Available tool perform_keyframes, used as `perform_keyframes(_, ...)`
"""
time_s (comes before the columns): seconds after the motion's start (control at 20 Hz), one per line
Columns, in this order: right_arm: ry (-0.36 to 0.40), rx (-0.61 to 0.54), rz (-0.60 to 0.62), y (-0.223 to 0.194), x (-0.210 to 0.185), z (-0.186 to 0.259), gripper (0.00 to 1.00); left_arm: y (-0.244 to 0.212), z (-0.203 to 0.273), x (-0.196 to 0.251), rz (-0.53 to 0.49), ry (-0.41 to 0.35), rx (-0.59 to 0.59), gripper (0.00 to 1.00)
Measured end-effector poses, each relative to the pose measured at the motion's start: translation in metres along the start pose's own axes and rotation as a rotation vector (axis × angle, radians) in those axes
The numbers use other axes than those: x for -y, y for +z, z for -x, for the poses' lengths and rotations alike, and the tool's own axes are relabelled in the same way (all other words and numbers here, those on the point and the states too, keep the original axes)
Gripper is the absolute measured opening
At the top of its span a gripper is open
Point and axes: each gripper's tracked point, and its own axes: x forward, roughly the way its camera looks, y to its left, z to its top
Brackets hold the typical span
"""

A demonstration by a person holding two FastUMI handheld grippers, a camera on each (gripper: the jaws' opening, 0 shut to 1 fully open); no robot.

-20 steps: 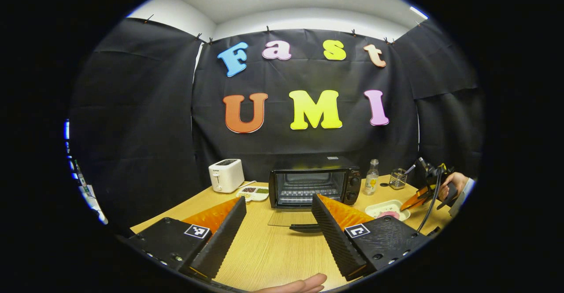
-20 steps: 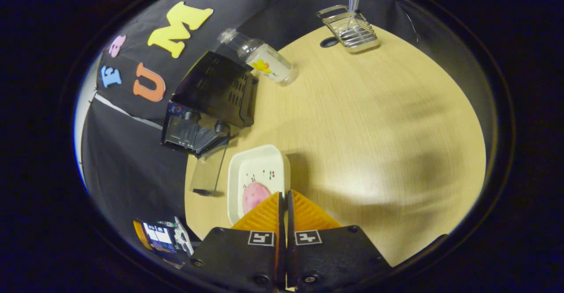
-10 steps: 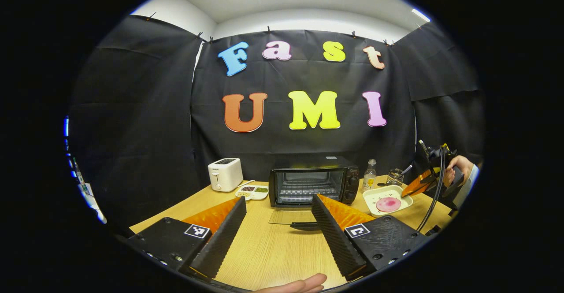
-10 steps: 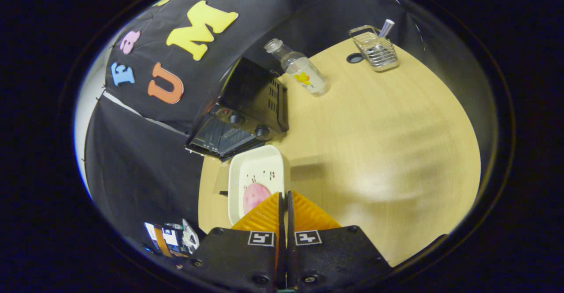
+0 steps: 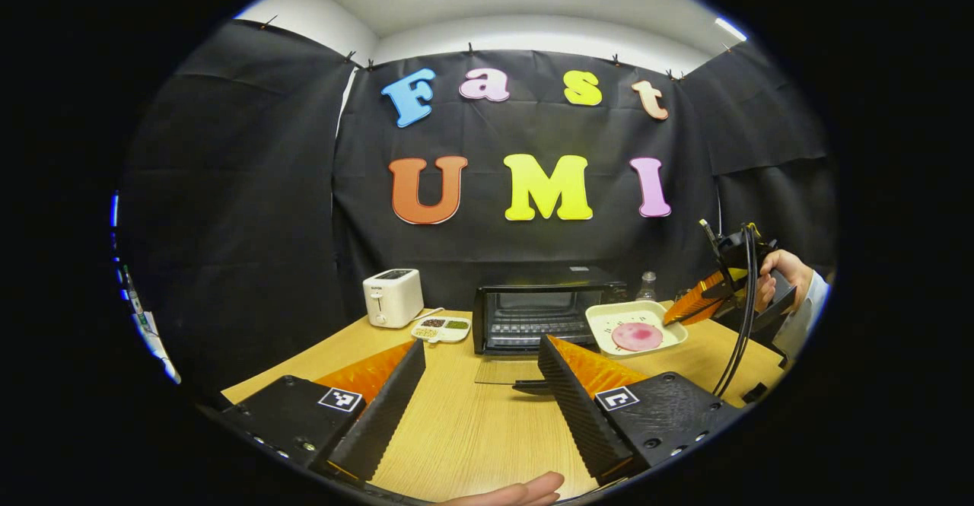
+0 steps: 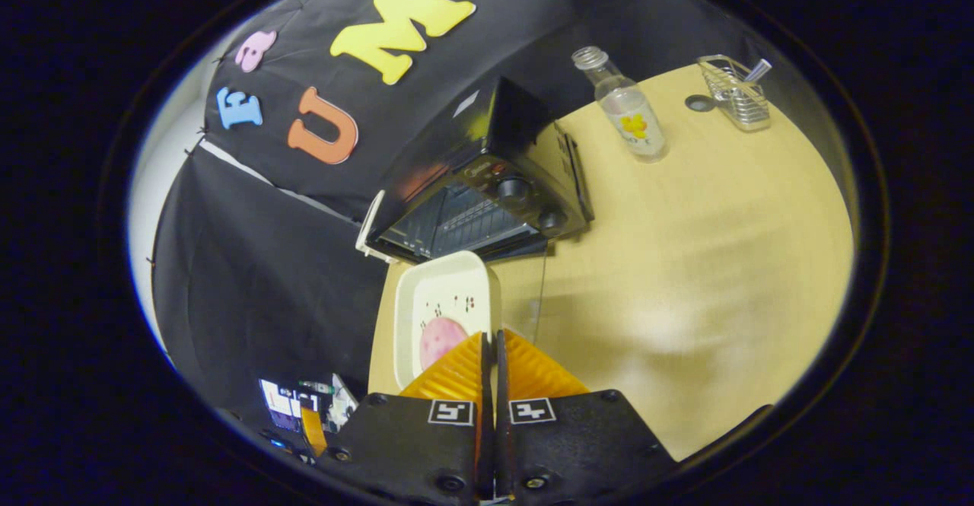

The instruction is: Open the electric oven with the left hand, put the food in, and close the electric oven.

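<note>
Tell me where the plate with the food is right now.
In the left gripper view the white plate is held by its rim in the right gripper, lifted just in front of the open electric oven, at its right side, above the table.

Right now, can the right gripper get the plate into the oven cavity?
Probably yes. The oven door lies folded down, the opening faces the plate, and the right gripper holds it by the rim, raised off the table, just beside the opening.

Wooden table [image 5: 464, 430]: toaster [image 5: 393, 297], snack dish [image 5: 441, 329], oven [image 5: 544, 310], bottle [image 6: 625, 104], wire rack [image 6: 736, 91].
</note>
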Motion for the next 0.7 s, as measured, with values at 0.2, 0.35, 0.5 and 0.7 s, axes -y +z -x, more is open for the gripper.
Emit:
perform_keyframes(0.2,-0.018,-0.046,0.045,-0.005,-0.010,-0.036,0.04,-0.005,-0.010,-0.004,0.026,-0.028,-0.018,0.95)
perform_keyframes(0.35,-0.019,-0.047,0.025,-0.005,-0.024,-0.060,0.04,0.002,-0.021,-0.008,0.018,-0.023,0.003,0.95)
perform_keyframes(0.5,-0.043,-0.005,0.005,0.006,-0.029,-0.087,0.01,0.005,-0.034,-0.011,0.004,-0.022,0.019,0.95)
perform_keyframes(0.7,-0.026,0.091,-0.088,0.030,-0.043,-0.120,0.01,0.001,-0.054,-0.017,-0.001,0.001,0.011,0.96)
